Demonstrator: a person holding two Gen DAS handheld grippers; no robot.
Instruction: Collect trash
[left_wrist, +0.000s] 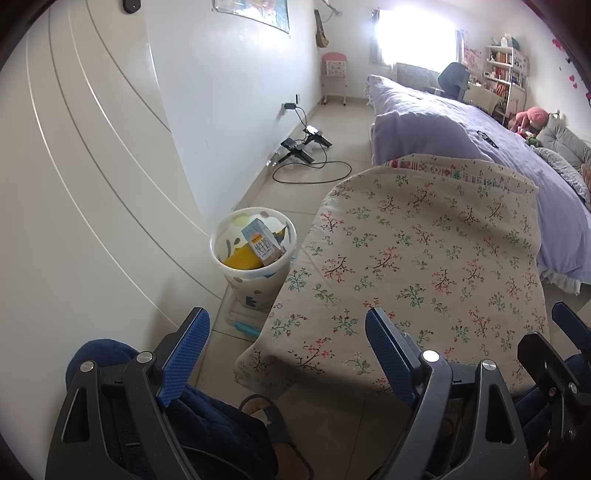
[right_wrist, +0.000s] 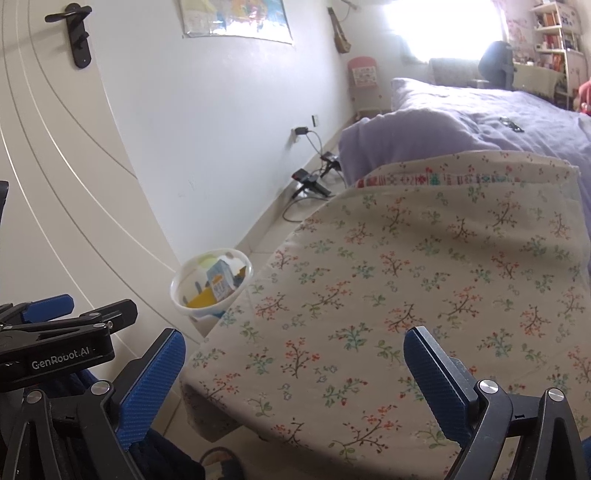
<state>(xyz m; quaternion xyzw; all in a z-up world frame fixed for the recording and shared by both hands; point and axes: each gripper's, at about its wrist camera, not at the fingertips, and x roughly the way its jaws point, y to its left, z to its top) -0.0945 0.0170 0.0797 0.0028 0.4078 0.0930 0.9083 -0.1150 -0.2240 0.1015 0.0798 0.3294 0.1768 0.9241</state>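
A white patterned trash bin (left_wrist: 229, 251) (right_wrist: 181, 286) stands on the floor between the door and a small table. Inside it lie a blue-and-white milk carton (left_wrist: 262, 242) (right_wrist: 221, 282) and a yellow wrapper (left_wrist: 240, 258) (right_wrist: 201, 299). My left gripper (left_wrist: 288, 350) hangs open with nothing between its blue pads, low over the near-left corner of the table. My right gripper (right_wrist: 295, 373) is open too and holds nothing, above the table's near edge. The floral tablecloth (left_wrist: 424, 266) (right_wrist: 424, 280) shows no loose item on it.
A white door (left_wrist: 81, 184) (right_wrist: 55, 184) with a black handle (right_wrist: 75, 33) fills the left. A purple bed (left_wrist: 480, 140) (right_wrist: 498, 118) lies behind the table. Chargers and cables (left_wrist: 306, 147) (right_wrist: 314, 181) trail on the tiled floor by the wall. The person's dark-trousered knees (left_wrist: 207, 424) and a sandalled foot (left_wrist: 266, 413) are below.
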